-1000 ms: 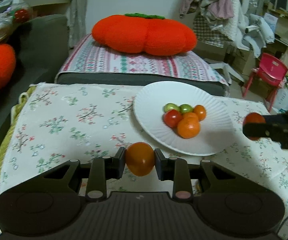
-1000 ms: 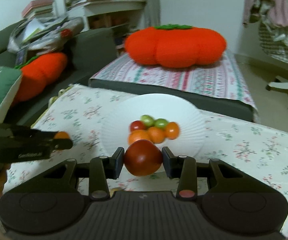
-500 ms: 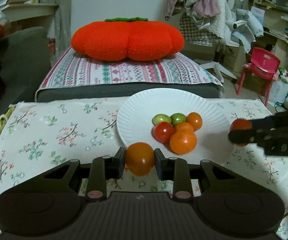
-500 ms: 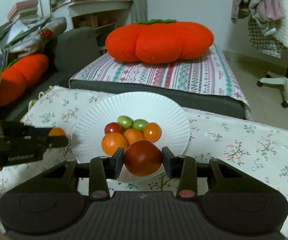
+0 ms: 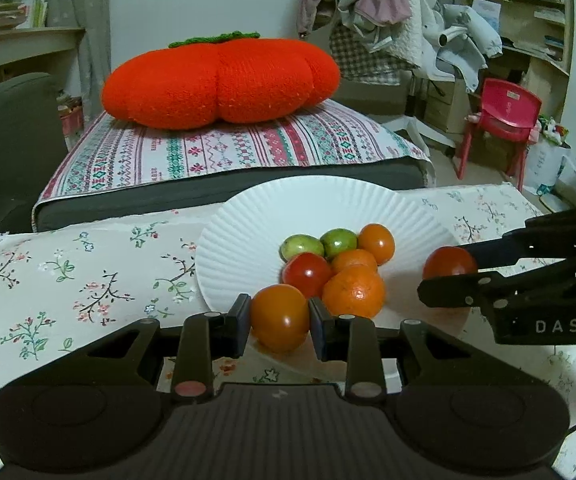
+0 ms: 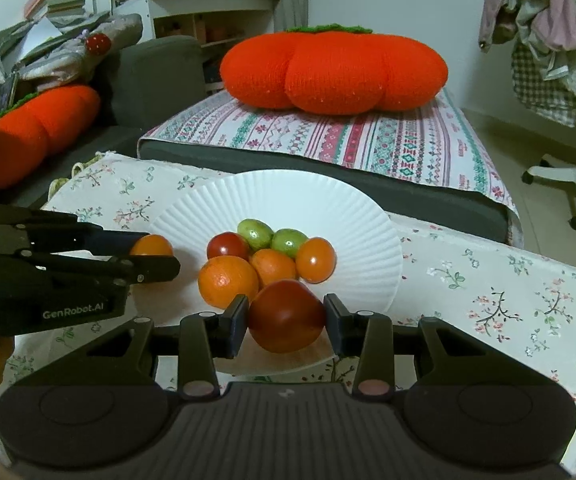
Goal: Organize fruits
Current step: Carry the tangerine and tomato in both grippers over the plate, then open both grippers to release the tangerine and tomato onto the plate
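Farthest back, a big orange pumpkin cushion (image 5: 220,80) lies on a striped bed (image 5: 224,152). Nearer, the floral counter (image 5: 68,276) carries a white paper plate (image 5: 319,212) with a fruit pile (image 5: 339,264). Left tongs (image 5: 280,317) grip an orange tomato (image 5: 280,316) at the plate's near edge; right tongs (image 6: 286,317) grip a red tomato (image 6: 286,316) over its near rim.
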Demonstrator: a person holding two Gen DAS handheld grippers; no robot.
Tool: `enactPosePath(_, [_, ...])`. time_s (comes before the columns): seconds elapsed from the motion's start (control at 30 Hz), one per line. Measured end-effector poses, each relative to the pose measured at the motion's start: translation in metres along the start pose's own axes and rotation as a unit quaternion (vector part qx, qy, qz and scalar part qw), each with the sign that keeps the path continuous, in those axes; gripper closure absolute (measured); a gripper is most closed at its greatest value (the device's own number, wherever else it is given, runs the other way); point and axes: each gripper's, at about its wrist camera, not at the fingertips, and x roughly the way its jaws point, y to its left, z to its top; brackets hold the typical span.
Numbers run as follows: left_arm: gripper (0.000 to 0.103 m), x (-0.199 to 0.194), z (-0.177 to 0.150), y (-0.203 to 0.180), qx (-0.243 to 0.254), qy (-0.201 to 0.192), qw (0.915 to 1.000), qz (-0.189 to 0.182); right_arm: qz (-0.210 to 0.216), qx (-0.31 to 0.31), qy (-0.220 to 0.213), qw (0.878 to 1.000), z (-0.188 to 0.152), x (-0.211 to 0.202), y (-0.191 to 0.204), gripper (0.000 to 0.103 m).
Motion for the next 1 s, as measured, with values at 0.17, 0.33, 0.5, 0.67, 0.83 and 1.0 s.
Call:
enactPosePath(0.17, [0.087,-0.002,0.0,-0.001,0.004,-0.003,1.0,-0.002,-0.002,-0.005,0.001,1.0,-0.002,0.001,0.004,0.066])
enactPosePath(0.33, [0.085,-0.005,0.0,0.001,0.001,0.001,1.0,-0.002,-0.004,-0.003,-0.003,1.0,0.001,-0.003,0.002,0.066])
enactPosePath(0.5, [0.084,-0.013,0.003,0.01,-0.023,-0.003,0.9997,-0.003,-0.011,0.024,-0.014,1.0,0.007,-0.013,-0.012,0.066])
enactPosePath(0.67, [0.081,-0.021,0.004,0.013,-0.041,-0.004,0.9991,-0.002,-0.014,0.064,-0.023,0.998,0.01,-0.021,-0.029,0.064])
enactPosePath(0.83, [0.076,-0.026,0.003,0.014,-0.054,0.0,0.9985,-0.001,-0.018,0.07,-0.021,0.997,0.012,-0.024,-0.03,0.063])
enactPosePath(1.0, [0.071,-0.03,0.002,0.015,-0.056,0.005,0.9984,0.007,-0.014,0.084,-0.022,0.996,0.017,-0.032,-0.032,0.058])
